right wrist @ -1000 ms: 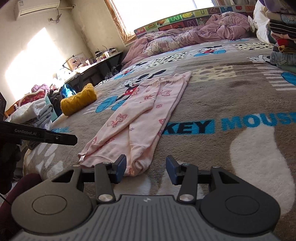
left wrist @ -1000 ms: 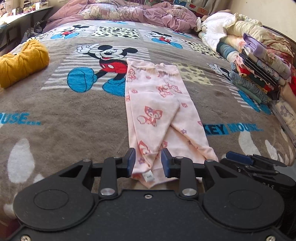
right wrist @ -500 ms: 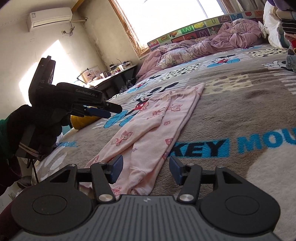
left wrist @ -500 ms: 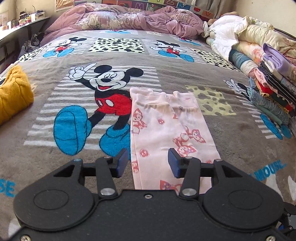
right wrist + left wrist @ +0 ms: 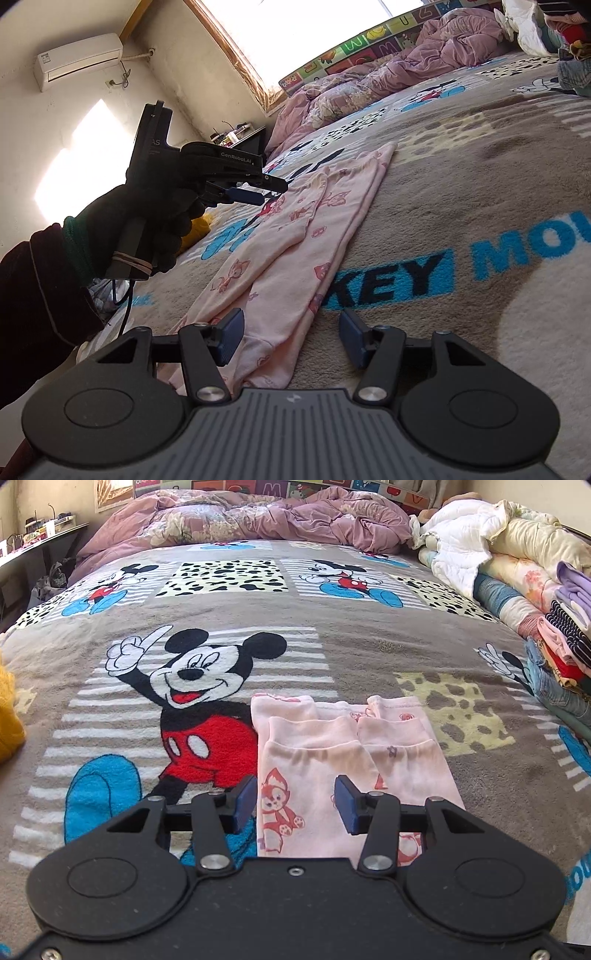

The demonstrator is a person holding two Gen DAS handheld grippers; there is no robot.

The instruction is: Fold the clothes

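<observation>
Pink printed children's trousers [image 5: 347,760] lie flat on the bed, legs folded together; they also show in the right wrist view [image 5: 295,236]. My left gripper [image 5: 295,805] is open and empty, hovering above the far part of the trousers near the waistband end; it also shows in the right wrist view [image 5: 258,192], held in a gloved hand above the cloth. My right gripper [image 5: 291,336] is open and empty, low over the near cuff end of the trousers.
A grey Mickey Mouse blanket [image 5: 207,672] covers the bed. A stack of folded clothes [image 5: 554,635] lines the right side. A crumpled purple duvet [image 5: 258,517] lies at the far end. A yellow garment [image 5: 9,709] sits at the left edge.
My left gripper has let go of the cuff end, opened, and moved forward along the trousers towards the far end. My right gripper has tilted and stayed near the cuffs.
</observation>
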